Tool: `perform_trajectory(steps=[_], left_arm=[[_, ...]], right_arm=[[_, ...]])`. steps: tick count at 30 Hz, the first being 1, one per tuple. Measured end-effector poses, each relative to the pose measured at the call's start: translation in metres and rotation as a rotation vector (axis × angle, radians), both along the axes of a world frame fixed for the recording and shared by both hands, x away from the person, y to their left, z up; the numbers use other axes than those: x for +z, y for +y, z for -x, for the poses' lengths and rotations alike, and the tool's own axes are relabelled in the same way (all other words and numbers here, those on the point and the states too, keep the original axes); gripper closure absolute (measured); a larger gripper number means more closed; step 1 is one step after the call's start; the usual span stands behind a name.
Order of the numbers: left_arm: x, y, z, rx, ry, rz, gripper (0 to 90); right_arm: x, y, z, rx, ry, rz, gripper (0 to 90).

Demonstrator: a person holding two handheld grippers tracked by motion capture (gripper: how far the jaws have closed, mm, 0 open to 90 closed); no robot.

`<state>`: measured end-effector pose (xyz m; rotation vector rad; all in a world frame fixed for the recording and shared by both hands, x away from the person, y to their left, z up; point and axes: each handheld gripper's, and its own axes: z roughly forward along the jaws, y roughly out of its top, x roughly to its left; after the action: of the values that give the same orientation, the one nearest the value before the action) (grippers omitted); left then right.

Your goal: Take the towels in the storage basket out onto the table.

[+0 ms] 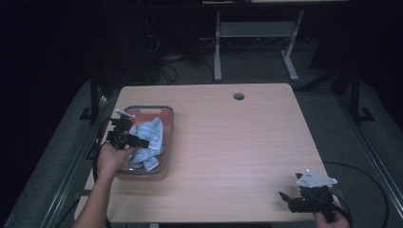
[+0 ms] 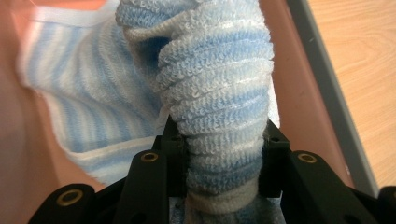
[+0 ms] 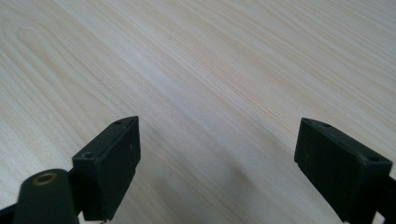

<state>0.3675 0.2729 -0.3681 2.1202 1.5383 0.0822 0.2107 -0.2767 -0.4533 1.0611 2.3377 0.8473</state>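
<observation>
Both my claws differ: my left gripper pinches the striped towel inside the red tray at the table's left; my right gripper gapes wide over bare wood, near right.

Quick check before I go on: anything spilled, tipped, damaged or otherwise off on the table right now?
Nothing stands out. The blue-and-white striped terry towel is crumpled, but it sits inside the red, grey-rimmed tray, which lies flat near the wooden table's left edge. The left gripper is shut on the towel; the right gripper is open over bare wood.
</observation>
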Motion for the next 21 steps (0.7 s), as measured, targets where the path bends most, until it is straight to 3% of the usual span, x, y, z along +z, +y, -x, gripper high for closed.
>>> perform_trajectory(steps=[6,17,21], left_arm=[[0.015,0.001,0.005,0.023,-0.052,0.038,63.2],[0.044,0.002,0.010,0.008,-0.117,0.097,63.7],[0.054,-0.001,0.012,0.005,-0.134,0.099,63.7]], right_arm=[[-0.001,0.001,-0.001,0.006,0.008,0.001,13.9],[0.000,-0.002,-0.001,-0.002,0.003,0.001,13.8],[-0.001,-0.001,-0.002,0.008,0.004,0.005,13.8]])
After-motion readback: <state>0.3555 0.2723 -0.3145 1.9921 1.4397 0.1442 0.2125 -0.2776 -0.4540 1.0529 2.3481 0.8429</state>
